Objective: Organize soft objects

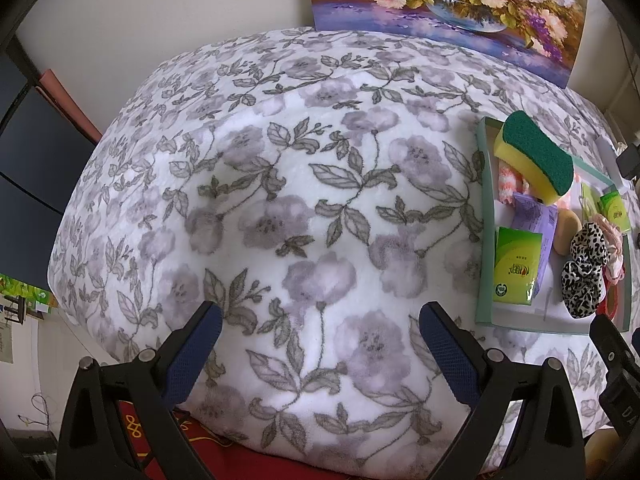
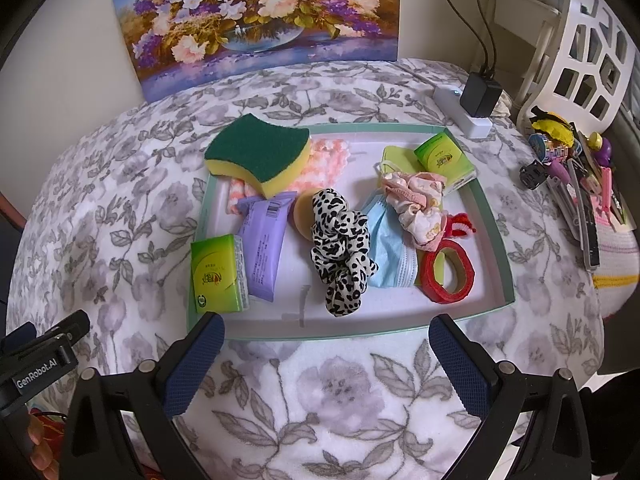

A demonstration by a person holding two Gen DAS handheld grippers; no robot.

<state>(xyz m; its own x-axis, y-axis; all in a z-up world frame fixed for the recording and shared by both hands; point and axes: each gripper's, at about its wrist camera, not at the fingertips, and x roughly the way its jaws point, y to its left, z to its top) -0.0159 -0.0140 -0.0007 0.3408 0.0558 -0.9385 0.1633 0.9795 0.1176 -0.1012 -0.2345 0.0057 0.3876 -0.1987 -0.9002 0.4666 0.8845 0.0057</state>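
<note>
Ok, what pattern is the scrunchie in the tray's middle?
Black-and-white leopard print scrunchie; clearest in the right wrist view.

blanket (image 2: 340,392): fluffy matt fleece, floral print
sponge (image 2: 260,152): coarse green scouring top on porous yellow foam
leopard scrunchie (image 2: 340,248): smooth, gathered cloth
tissue pack (image 2: 218,268): glossy plastic wrap
face mask (image 2: 386,240): pleated matt fabric
tray (image 2: 320,334): matt card

the flower painting (image 2: 256,20) is cut off at the top of both views; in the right wrist view the sponge (image 2: 260,152) hides part of the pink and white cloth (image 2: 324,162); the leopard scrunchie (image 2: 342,248) covers half of the round yellow thing (image 2: 303,216); the blue mask (image 2: 386,248) lies partly under the pink scrunchie (image 2: 416,200); the words on the green packs (image 2: 216,270) are too small to read.
</note>
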